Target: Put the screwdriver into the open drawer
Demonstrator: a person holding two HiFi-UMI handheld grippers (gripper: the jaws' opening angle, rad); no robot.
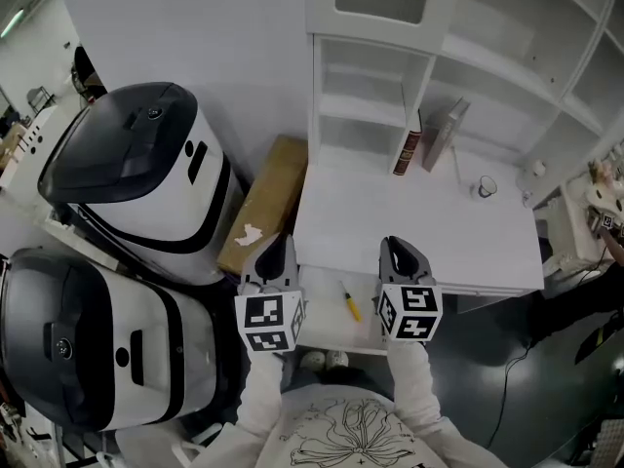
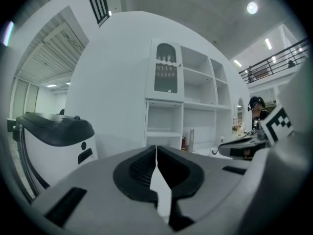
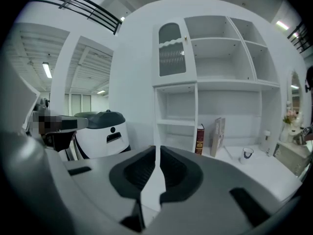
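I have my left claw (image 1: 274, 249) and right claw (image 1: 403, 253) both closed tight with nothing in them, held over the front edge of the surface (image 1: 429, 237). Between them, below that edge, the drawer (image 1: 322, 315) stands open with the screwdriver (image 1: 349, 301) lying inside. A cup (image 1: 487, 186) sits toward the surface's back right corner; I can't see what it holds.

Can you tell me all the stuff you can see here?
Screwdriver: one, yellow, lying in the open drawer.
Desk with shelves: one, white, behind the drawer.
Books: two, dark red and grey, leaning on the desk.
Cup: one, white, on the desk.
Cardboard box: one, brown, left of the desk.
Big machines: two, white and black, far left.
Left gripper: grey, shut, empty.
Right gripper: grey, shut, empty.
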